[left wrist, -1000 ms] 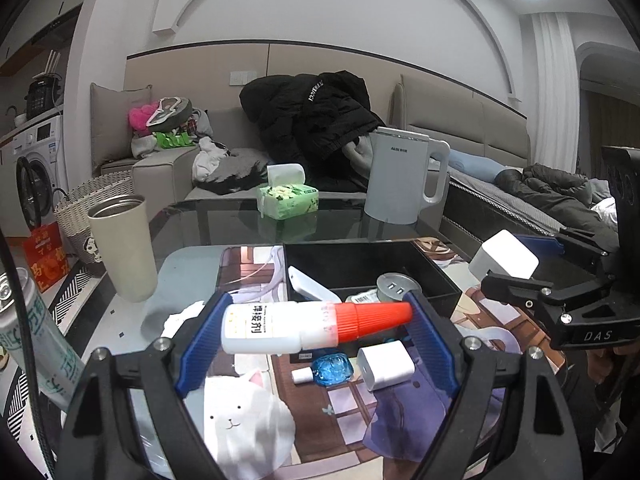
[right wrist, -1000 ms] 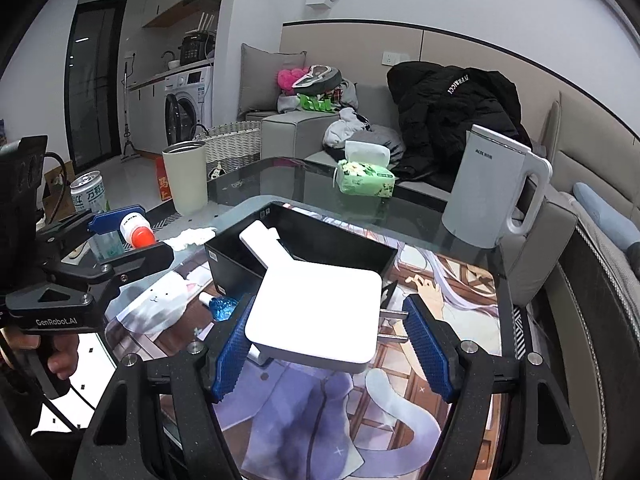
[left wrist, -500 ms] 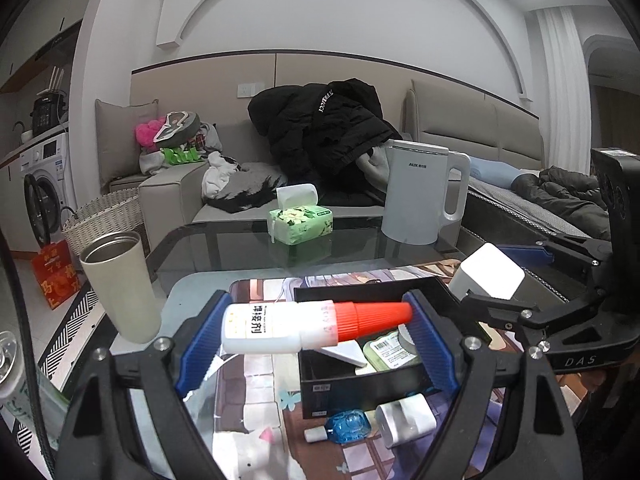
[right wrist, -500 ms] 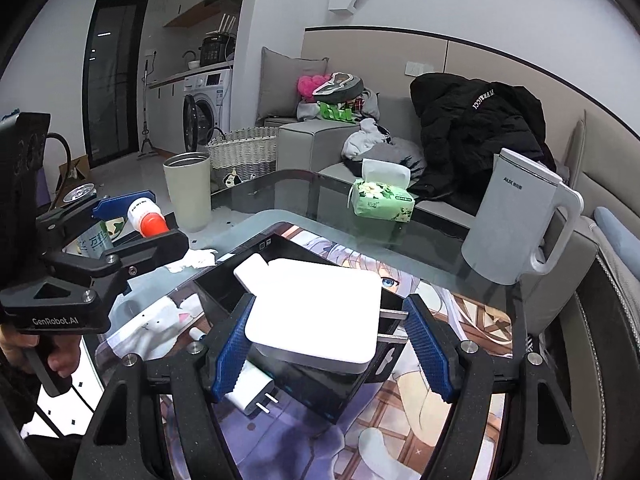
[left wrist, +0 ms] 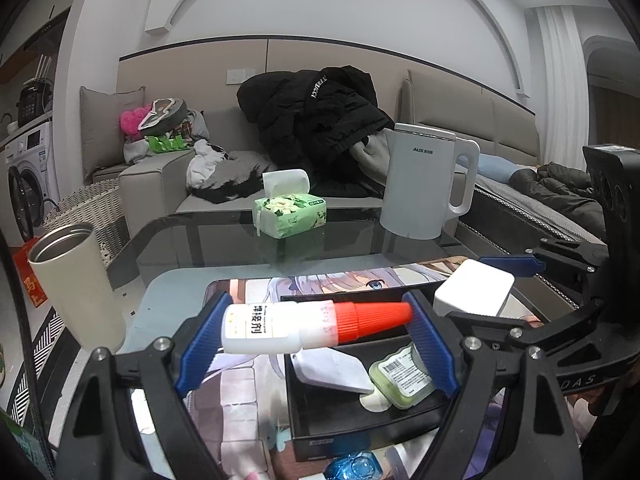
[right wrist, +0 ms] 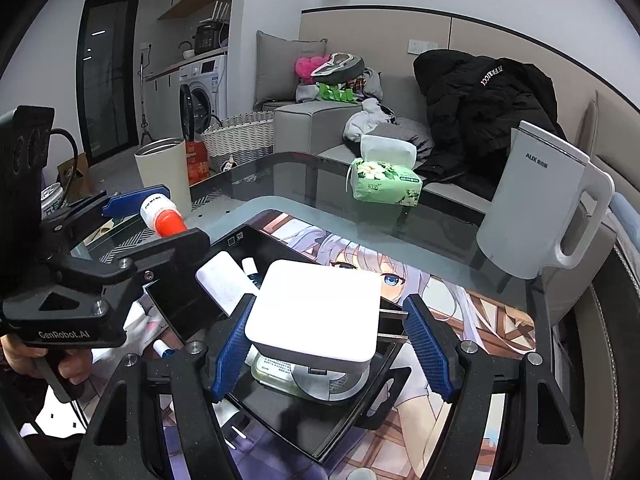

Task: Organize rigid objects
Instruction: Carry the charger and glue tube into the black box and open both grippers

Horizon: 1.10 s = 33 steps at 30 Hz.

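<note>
My left gripper (left wrist: 316,332) is shut on a white glue bottle with a red cap (left wrist: 304,326), held crosswise above the left edge of the black tray (left wrist: 352,436). My right gripper (right wrist: 330,332) is shut on a white square charger (right wrist: 316,312), its plug prongs toward the right finger, held over the same tray (right wrist: 288,420). The tray holds a white flat device (right wrist: 224,282), a green-white case (left wrist: 402,376) and a grey round item (right wrist: 328,388). Each gripper shows in the other's view: the right one (left wrist: 500,280) and the left one (right wrist: 160,216).
A white kettle (left wrist: 424,184), a green tissue pack (left wrist: 290,214) and a beige tumbler (left wrist: 76,280) stand on the glass table. A blue clear item (left wrist: 354,468) lies in front of the tray on the printed mat (right wrist: 460,320). A sofa with clothes is behind.
Both grippers have moved forward and over the tray with their loads. The charger now hangs above the tray's inside; the glue bottle is closer to the tray's left wall.
</note>
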Available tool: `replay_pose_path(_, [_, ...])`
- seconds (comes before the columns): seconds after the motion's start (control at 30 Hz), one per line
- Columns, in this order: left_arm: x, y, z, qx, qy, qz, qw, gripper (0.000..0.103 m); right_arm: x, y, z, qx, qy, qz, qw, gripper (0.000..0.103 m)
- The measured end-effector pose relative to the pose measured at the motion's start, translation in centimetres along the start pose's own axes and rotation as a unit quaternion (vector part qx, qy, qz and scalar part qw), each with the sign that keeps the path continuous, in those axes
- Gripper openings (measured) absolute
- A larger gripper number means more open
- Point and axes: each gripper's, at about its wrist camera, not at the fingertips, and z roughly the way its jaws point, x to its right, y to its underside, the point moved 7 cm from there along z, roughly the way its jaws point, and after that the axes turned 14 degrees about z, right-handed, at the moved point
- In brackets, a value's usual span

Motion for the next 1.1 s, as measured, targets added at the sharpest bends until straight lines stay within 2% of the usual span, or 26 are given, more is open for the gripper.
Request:
replay_pose_path(0.17, [0.2, 0.5, 1.8, -0.01, 0.016, -0.005, 0.9998, 0.086, 0.5, 0.6, 1.3, -0.018, 0.008, 0.002, 1.0, 0.073])
replay_pose_path(0.7, [1.5, 1.6, 3.7, -0.03, 0.018, 0.016, 0.9993, 0.086, 0.3, 1.8, 3.0, -0.047, 0.002, -0.019, 0.999, 0.073])
replay_pose_path(1.03, [2.0, 1.5, 4.0, -0.035, 0.018, 0.035, 0.9986, 0.086, -0.1, 2.3, 2.9, -0.043, -0.003, -0.037, 0.998, 0.073])
replay_pose_path(1.1, [2.2, 1.4, 4.0, -0.036, 0.018, 0.037, 0.9985, 0.086, -0.3, 2.6, 2.6, -0.043, -0.005, -0.046, 0.998, 0.078])
